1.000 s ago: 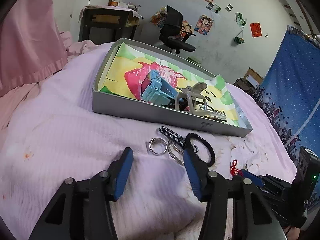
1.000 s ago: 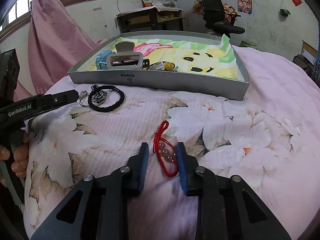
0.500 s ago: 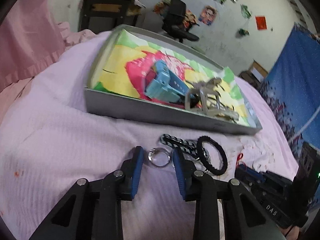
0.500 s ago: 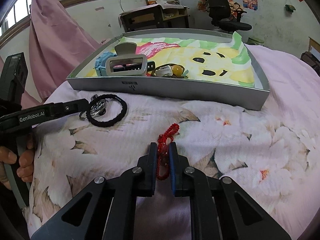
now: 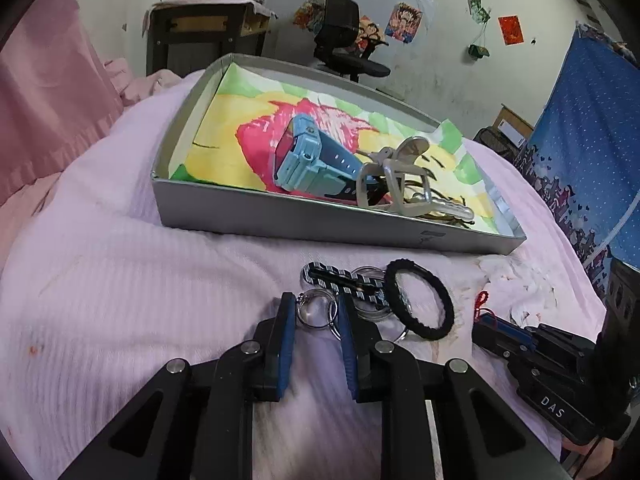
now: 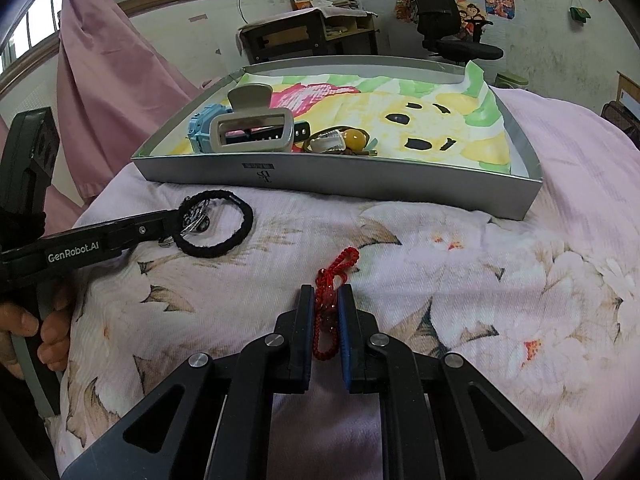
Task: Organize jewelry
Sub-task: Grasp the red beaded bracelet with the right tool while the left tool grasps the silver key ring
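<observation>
On the pink bedcover, my left gripper has its jaws closing, and its blue pads touch both sides of a silver ring. The ring is linked to more rings and a black-and-white striped clip. A black hair tie lies just to their right. My right gripper is shut on a red bead bracelet, whose cord loops out ahead of the pads. Beyond both stands a grey tray lined with colourful paper. It holds a blue watch, a grey hair claw and small pieces.
The left gripper reaches in from the left of the right wrist view, a hand on its grip. Pink curtains hang at the left. A desk and an office chair stand behind the bed, and a blue cloth hangs at the right.
My left gripper advanced to the silver ring and its jaws narrowed around it. The right jaws closed from either side of the red bracelet onto it.
</observation>
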`<state>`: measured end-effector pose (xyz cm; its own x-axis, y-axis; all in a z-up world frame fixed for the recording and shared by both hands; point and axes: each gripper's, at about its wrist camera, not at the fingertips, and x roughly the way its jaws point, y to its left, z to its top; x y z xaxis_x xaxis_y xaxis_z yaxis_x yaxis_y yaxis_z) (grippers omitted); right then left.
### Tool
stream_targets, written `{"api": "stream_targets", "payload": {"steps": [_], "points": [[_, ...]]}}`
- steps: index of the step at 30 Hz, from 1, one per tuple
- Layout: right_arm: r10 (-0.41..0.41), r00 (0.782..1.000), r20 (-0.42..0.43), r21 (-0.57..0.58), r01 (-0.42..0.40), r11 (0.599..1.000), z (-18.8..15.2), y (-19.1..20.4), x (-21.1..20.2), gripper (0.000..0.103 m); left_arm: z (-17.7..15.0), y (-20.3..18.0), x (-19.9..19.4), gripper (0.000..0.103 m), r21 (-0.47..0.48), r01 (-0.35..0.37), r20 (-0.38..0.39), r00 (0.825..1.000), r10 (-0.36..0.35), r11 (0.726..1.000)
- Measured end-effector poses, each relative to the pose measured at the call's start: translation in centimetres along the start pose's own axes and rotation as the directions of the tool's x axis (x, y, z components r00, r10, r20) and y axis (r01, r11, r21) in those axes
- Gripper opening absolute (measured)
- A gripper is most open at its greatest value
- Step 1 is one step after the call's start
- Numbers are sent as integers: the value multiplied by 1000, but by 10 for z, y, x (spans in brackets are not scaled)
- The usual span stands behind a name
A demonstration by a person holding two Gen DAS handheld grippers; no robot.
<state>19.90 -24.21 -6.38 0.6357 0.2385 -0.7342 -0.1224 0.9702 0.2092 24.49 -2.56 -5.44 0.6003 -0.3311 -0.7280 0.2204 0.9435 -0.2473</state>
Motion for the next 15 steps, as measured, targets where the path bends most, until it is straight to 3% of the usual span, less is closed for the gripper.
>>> {"api": "stream_targets", "payload": {"steps": [15], "points": [[12, 999, 51, -13, -11, 1000, -1, 3, -11, 10, -8, -10, -41, 20, 49, 54, 177, 982, -62, 997]]}}
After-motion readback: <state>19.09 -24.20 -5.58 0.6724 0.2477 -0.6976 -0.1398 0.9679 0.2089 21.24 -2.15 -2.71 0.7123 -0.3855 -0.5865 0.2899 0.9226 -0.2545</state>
